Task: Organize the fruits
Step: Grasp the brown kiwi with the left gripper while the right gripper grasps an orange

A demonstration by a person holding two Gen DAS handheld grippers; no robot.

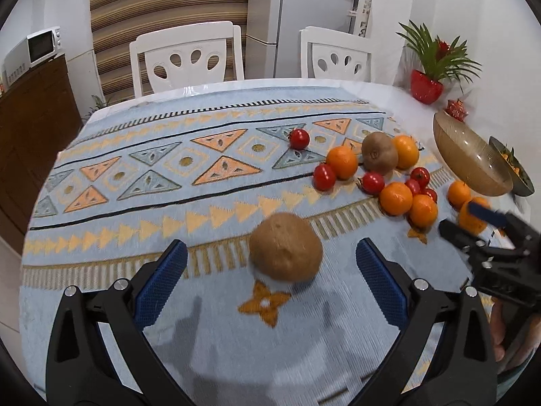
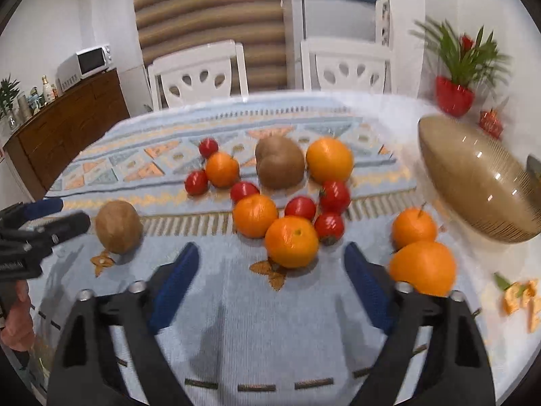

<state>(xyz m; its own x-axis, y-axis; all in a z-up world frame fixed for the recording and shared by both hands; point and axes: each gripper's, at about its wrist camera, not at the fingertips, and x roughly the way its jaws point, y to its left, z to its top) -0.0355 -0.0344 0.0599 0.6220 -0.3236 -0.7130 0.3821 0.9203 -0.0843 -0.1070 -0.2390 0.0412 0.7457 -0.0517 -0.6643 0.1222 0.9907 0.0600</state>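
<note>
Fruits (image 2: pixel 290 242) between both pairs of wide-spread fingers (image 1: pixel 162 280), orange peel scraps (image 2: pixel 520 299) only in right view

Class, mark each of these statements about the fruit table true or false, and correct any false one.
1. The left gripper is open, with a kiwi ahead between its fingers. True.
2. The right gripper is shut on an orange. False: it is open and holds nothing; the nearest orange lies just ahead of it.
3. The amber bowl is full of tomatoes. False: no fruit shows in it; the tomatoes lie on the cloth.
4. A second kiwi lies among the oranges and tomatoes. True.
5. Two white chairs stand at the far side of the table. True.
</note>
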